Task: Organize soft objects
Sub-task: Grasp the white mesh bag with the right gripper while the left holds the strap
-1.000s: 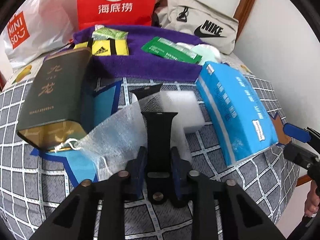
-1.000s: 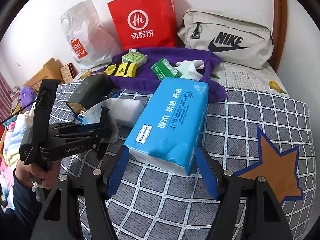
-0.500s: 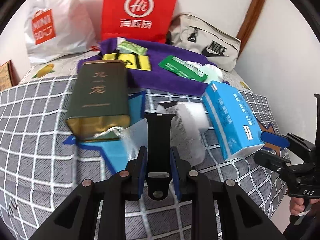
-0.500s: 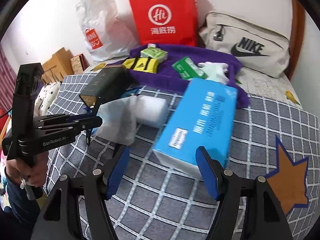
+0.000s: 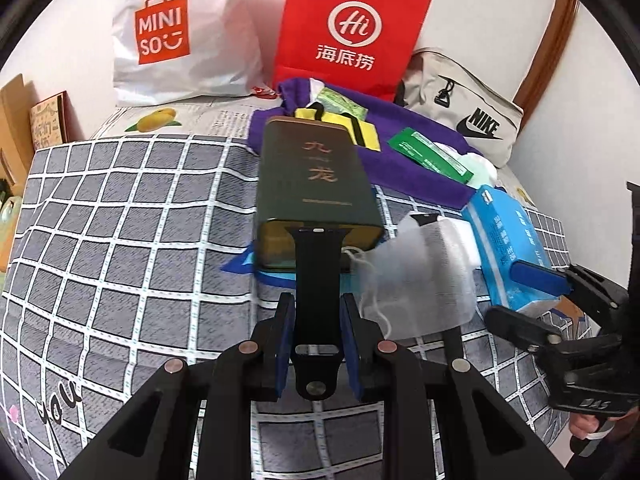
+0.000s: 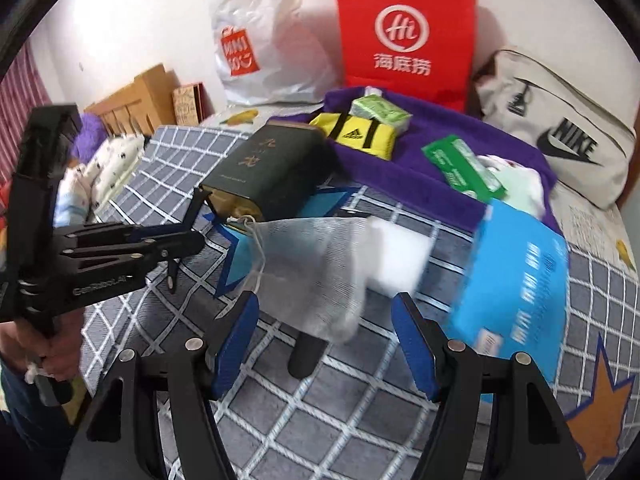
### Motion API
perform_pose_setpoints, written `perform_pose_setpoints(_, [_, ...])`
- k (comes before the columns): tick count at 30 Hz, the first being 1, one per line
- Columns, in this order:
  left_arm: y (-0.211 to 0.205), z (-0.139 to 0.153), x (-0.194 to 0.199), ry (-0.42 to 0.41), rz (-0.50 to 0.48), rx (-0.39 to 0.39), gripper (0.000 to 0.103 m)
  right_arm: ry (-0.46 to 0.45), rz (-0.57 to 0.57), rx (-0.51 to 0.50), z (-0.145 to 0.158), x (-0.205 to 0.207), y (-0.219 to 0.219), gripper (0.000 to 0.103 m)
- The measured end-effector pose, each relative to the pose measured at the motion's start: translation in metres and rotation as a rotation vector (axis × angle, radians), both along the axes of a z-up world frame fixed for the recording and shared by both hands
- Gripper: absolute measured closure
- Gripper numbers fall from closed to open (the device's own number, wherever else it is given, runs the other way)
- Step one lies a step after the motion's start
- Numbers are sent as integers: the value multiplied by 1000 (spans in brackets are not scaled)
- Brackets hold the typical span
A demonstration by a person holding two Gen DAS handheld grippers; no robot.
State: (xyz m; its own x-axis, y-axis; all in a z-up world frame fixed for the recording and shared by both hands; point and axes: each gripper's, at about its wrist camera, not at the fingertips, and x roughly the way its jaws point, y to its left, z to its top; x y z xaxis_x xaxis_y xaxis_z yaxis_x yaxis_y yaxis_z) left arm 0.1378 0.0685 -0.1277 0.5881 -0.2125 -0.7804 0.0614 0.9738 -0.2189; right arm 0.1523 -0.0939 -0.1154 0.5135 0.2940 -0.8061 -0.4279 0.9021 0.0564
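My left gripper (image 5: 318, 308) is shut on a black watch strap (image 5: 318, 264), which sticks up between the blue pads in front of a dark green tin (image 5: 316, 176). In the right wrist view the left gripper (image 6: 192, 240) hovers at the left with the strap hanging from it. My right gripper (image 6: 325, 308) stands open above a white mesh drawstring bag (image 6: 316, 268) and touches nothing. A second black strap piece (image 6: 306, 354) pokes out from under the bag. A white foam block (image 6: 396, 256) and a blue tissue pack (image 6: 516, 280) lie to the right.
A purple towel (image 6: 420, 160) at the back carries a yellow pouch (image 6: 360, 136), green packets and a white glove. Behind it stand a red paper bag (image 5: 352, 32), a white plastic bag (image 5: 176, 40) and a beige Nike bag (image 6: 560, 136). The checked bedspread (image 5: 120, 240) spreads to the left.
Both grippers have swung left across the bed. The tissue pack, earlier between the right fingers, now lies to their right, with the mesh bag below them. The left still grips the strap.
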Motion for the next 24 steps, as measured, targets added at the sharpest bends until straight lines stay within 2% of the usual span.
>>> perform_pose_setpoints(10, [16,-9,1,6,9,-43,81,34,-45,-114,-29,20,19,35])
perform_pose_setpoints(12, [17,-11,3,9,7,-53,81,51,-49,-112,-36,24,19,43])
perform_pose_setpoints(14, [17,-12,4,12,6,-60,81,60,-45,-101,-40,26,19,74])
perform_pose_setpoints(16, [18,-14,6,16,5,-67,81,77,-41,-85,-43,27,17,79])
perform_pose_setpoints(17, [18,-15,7,17,6,-70,81,69,-38,-67,-41,26,15,85])
perform_pose_setpoints(19, [20,-16,8,21,9,-78,81,57,-28,-61,-36,21,13,89])
perform_pose_setpoints(20, [20,-17,8,22,10,-81,81,48,-23,-68,-33,18,13,93])
perform_pose_setpoints(24, [20,-19,10,28,9,-84,81,44,6,-34,-19,0,5,94])
